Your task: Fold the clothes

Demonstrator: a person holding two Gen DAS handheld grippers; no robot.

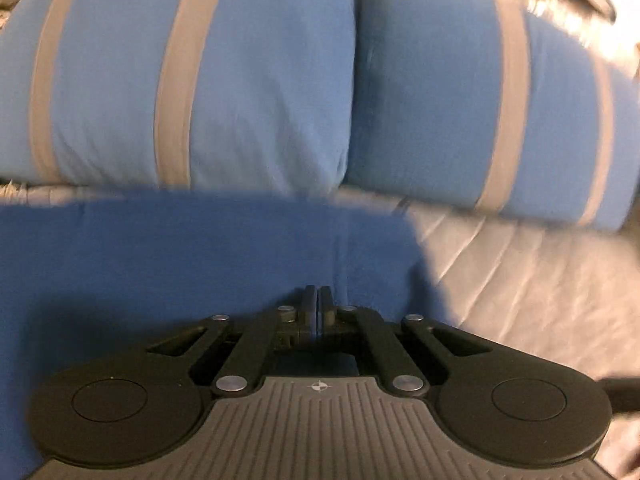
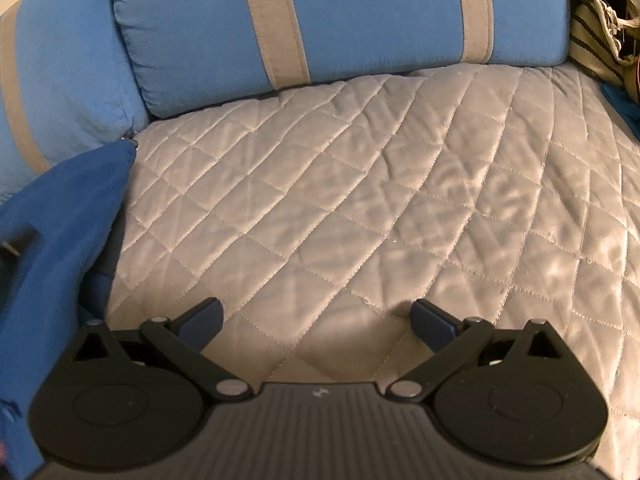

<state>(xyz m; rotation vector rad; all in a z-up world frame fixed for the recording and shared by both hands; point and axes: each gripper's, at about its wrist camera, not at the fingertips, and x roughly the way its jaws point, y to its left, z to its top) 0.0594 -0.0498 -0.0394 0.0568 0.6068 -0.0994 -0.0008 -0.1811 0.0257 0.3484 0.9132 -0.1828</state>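
Nearest to us, we are holding the left gripper with its two pads pressed flat together, low over the dark blue garment. A thin layer of the cloth may be pinched between the pads, but we cannot tell that for certain, since the fabric lies right under and around the tips. We judge that we are either carrying a fold across or pressing a crease flat, which would explain the low, forward-tilted hold.

We are keeping the right gripper above bare quilted cover, its jaws standing wide apart with nothing between them. It is hanging free, we think, so that it can take a corner of the cloth when the fold needs a second hand.

The garment is lying on the near left part of the cover; in the right wrist view its edge is rising in a bunched ridge along the cover's left side, just beside the pillows. The near right stretch of the cover is lying bare, leaving room to lay the cloth out.

Farther off, two light blue pillows with grey bands are sitting side by side, touching, along the far edge of the cover. At the far right corner we are seeing a striped cloth, too cramped in the view to identify.
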